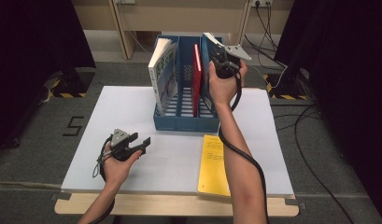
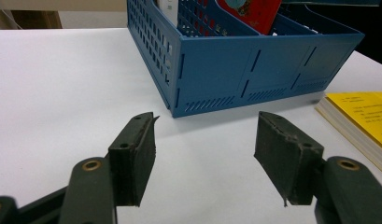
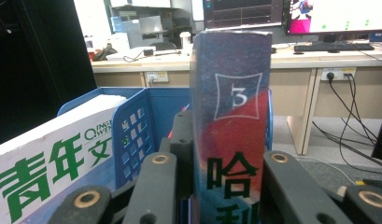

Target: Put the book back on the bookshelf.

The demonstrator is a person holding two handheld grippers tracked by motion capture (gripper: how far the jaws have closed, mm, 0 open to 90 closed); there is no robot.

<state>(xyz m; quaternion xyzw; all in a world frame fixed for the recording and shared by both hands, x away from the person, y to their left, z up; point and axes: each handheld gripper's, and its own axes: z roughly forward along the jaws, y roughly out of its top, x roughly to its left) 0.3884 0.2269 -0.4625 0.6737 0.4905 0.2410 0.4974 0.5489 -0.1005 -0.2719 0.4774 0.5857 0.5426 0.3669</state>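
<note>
A blue three-slot file rack (image 1: pixel 186 122) stands at the back middle of the white table (image 1: pixel 132 107). A white book with green print (image 1: pixel 163 74) leans in its left slot and a red book (image 1: pixel 197 74) stands in the middle slot. My right gripper (image 1: pixel 220 56) is raised over the right slot, shut on a blue and red book (image 1: pixel 205 74) held upright. In the right gripper view the jaws (image 3: pixel 228 149) clamp that book (image 3: pixel 230 93), marked "3", by its spine. My left gripper (image 1: pixel 141 142) rests open at the front left, nothing between its jaws (image 2: pixel 205 154).
A yellow book (image 1: pixel 214 163) lies flat near the table's front edge, right of centre, under my right forearm. Black cables trail on the floor to the right. Wooden furniture stands behind the rack.
</note>
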